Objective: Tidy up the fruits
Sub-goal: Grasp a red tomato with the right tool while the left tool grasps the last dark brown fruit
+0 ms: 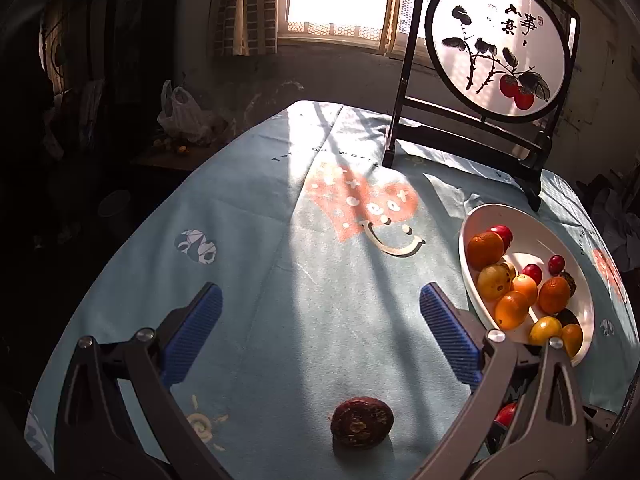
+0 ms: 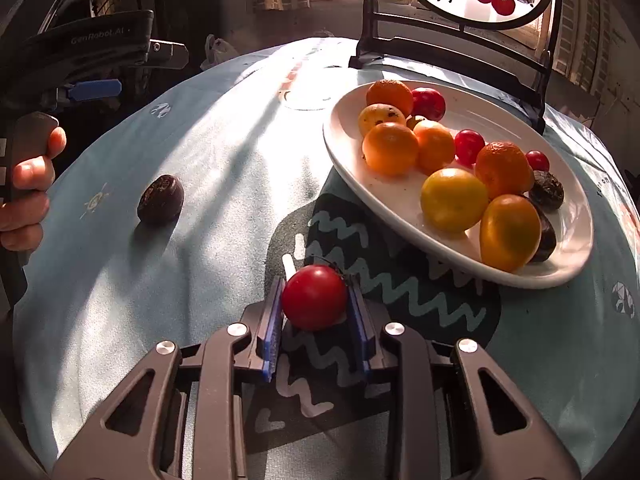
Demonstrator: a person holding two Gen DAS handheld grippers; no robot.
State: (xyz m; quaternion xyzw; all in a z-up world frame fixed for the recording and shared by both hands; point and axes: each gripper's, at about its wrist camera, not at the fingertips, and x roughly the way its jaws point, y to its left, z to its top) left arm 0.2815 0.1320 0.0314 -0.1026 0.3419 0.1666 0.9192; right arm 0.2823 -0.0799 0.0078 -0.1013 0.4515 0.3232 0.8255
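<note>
Red tomato [image 2: 315, 297] clamped between right tongs [image 2: 316, 308]

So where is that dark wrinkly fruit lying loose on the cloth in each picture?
Left wrist view: the dark fruit lies at bottom centre, on the cloth between the open left tool's fingers.
Right wrist view: it lies at middle left, alone on the cloth.
Shared landmark: the white plate of fruit, to its right in both.

Table viewed low and close from both wrists, window faced, white plate [image 1: 476, 220] [image 2: 348, 152] and dark fruit [image 1: 362, 422] [image 2: 161, 199] shared between views
</note>
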